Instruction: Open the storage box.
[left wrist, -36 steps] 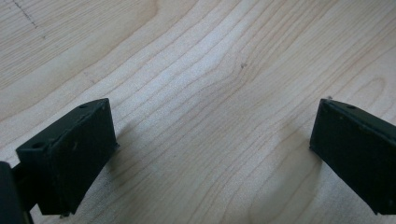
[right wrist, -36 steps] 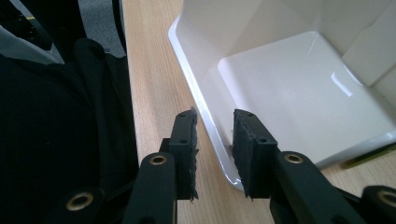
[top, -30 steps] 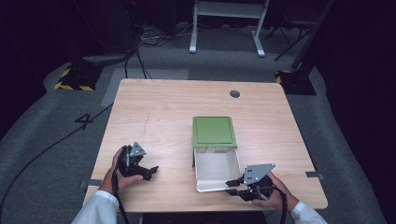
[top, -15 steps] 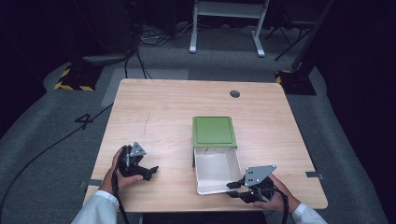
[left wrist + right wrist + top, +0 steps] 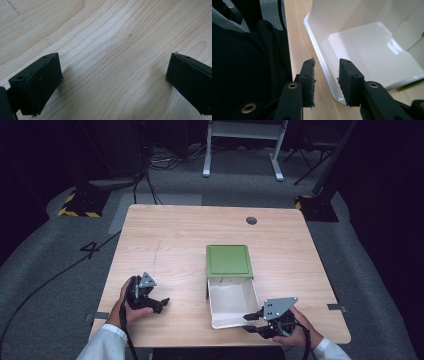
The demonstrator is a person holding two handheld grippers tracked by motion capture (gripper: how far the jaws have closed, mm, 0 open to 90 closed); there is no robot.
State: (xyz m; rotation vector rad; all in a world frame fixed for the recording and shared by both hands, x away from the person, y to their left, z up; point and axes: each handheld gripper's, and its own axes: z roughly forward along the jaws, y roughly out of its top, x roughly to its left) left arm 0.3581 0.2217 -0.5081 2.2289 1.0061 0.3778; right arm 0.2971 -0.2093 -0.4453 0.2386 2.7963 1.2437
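Observation:
A green box [image 5: 229,260] lies right of the table's middle, and its white drawer [image 5: 232,302] is pulled out toward the near edge. My right gripper [image 5: 251,322] is at the drawer's near right corner. In the right gripper view its jaws [image 5: 327,80] straddle the drawer's front wall [image 5: 317,50]. They have just been opening, and a gap shows on each side of the wall. The drawer [image 5: 362,45] looks bare inside. My left gripper [image 5: 159,304] rests on the wood at the near left. Its jaws [image 5: 113,82] stand wide open with bare tabletop between them.
The wooden table [image 5: 175,235] has a round cable hole [image 5: 251,220] at the far right. The near edge runs just below both hands. Cables and a white stand's legs [image 5: 240,150] are on the grey floor beyond the table.
The right gripper's jaws have parted a little around the drawer's front wall. Both hands and the drawer stay where they were.

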